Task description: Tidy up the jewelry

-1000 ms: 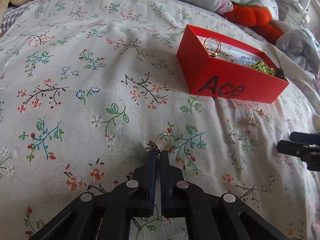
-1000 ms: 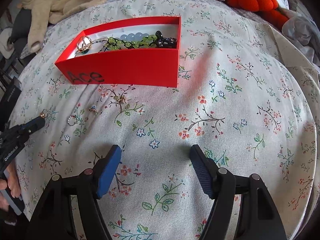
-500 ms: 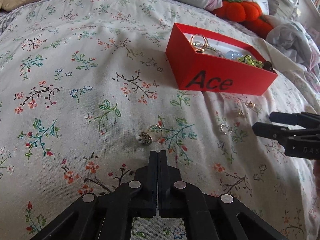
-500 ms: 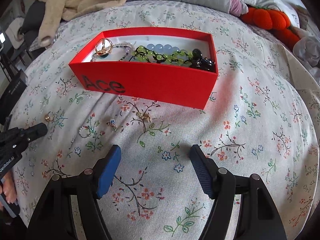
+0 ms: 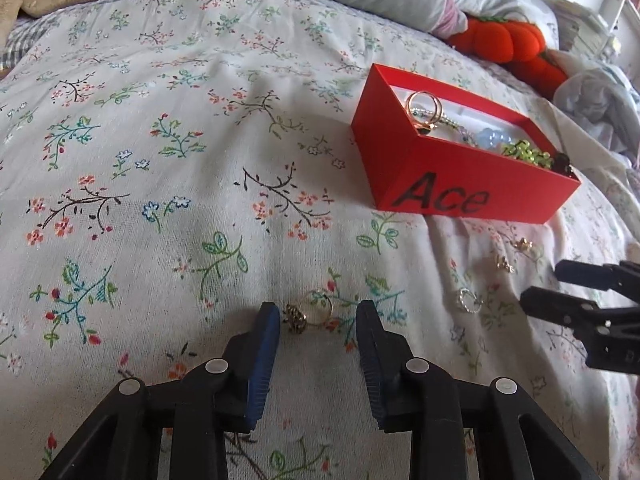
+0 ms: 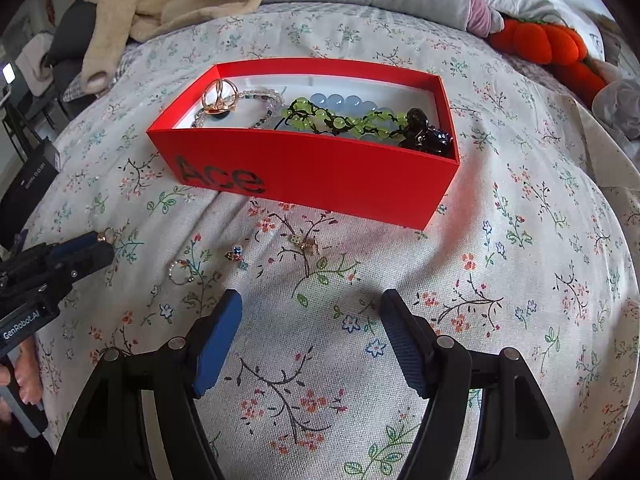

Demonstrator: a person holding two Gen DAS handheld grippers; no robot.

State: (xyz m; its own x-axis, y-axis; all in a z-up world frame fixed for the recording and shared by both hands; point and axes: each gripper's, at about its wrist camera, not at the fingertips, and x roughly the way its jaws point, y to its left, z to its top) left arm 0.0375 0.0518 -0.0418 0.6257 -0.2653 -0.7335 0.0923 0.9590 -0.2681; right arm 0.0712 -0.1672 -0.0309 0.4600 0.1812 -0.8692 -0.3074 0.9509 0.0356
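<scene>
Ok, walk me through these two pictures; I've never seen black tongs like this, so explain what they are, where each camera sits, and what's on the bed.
Each picture comes from a camera mounted on a hand-held claw, looking along its two blue-padded fingers. The left claw is open, straddling a gold ring with a dark ornament on the floral bedspread. The right claw is open too, holding nothing. Ahead stands a red cardboard box printed "Ace", already holding beaded bracelets and rings. Still loose on the cloth: a sparkly silver ring, a small blue-stoned earring and a gold stud.
</scene>
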